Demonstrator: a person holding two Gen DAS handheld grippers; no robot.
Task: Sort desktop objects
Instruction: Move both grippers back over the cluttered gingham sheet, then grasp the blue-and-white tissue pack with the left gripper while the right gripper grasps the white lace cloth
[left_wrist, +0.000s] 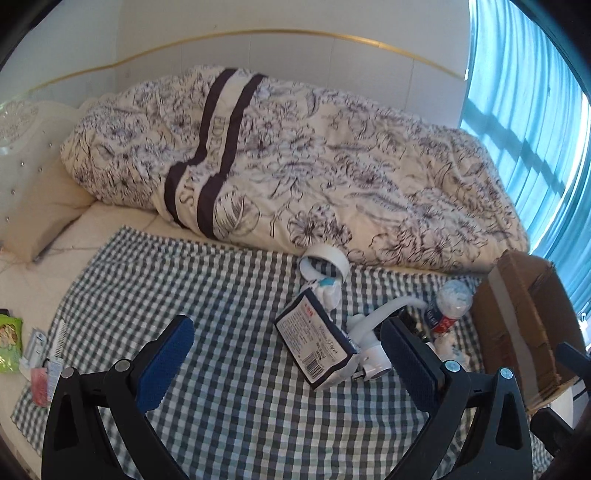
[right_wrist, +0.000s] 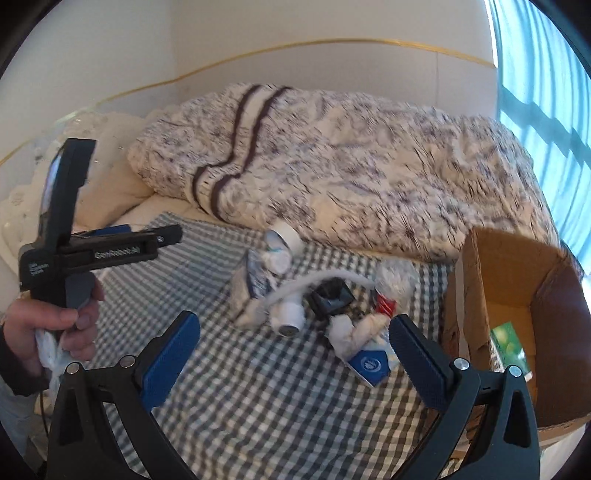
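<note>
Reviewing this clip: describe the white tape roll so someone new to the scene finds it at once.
Start at the checked cloth spread on the bed and follow it to its far edge, where the flowered quilt begins. The white tape roll leans there, tilted, at the far end of the clutter. It is the only hollow ring; the dark box beside it is flat and printed.

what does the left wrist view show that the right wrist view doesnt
Only the left wrist view shows the green snack packet and small items at the checked cloth's left edge. Only the right wrist view shows the person's hand holding the left gripper, and a green box inside the cardboard box. Both show the white faucet, tape roll, bottle and floral duvet.
</note>
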